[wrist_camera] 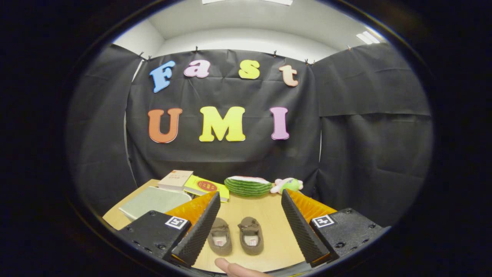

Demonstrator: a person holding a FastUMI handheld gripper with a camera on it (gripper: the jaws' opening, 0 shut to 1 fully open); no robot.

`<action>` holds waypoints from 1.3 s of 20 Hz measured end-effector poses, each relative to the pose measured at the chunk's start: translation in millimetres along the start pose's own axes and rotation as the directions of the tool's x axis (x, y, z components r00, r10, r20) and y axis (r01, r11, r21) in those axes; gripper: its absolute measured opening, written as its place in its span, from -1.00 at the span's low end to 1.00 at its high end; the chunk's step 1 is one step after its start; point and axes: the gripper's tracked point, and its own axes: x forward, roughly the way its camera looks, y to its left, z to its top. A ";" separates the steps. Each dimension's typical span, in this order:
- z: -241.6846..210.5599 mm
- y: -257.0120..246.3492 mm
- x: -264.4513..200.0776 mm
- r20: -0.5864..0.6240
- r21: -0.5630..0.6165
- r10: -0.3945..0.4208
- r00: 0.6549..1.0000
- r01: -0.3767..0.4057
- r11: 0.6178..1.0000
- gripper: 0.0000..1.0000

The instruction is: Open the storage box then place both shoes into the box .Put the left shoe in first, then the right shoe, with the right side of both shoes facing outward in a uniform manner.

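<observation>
Wooden counter (273,215) carries all items. Grey storage box (153,201) lies flat, lid closed, beyond the left finger of the tongs (250,227), with 2 books (192,182) behind it. Watermelon toy (248,186) and plush toy (287,185) sit at the far edge. Tongs spread wide, holding nothing. 2 brown shoes (235,235) lie side by side between the fingers. A fingertip (230,267) shows nearest.

Gripper-mounted fisheye, high above table (269,215), facing booth wall.

Two small brown slippers lie side by side on the wooden table, soles down, toes pointing away: the left shoe (220,236) just beside the right shoe (251,235), between the gripper's (250,221) wide-spread fingers.
</observation>
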 end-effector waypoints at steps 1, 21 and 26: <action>-4.5 3.3 3.7 -0.013 0.011 0.021 1.000 -0.021 1.000 1.00; -120.8 133.8 146.2 -0.363 0.584 0.689 0.627 -0.423 0.693 0.93; -136.6 172.0 166.4 -0.311 0.798 0.858 0.408 -0.378 0.469 0.92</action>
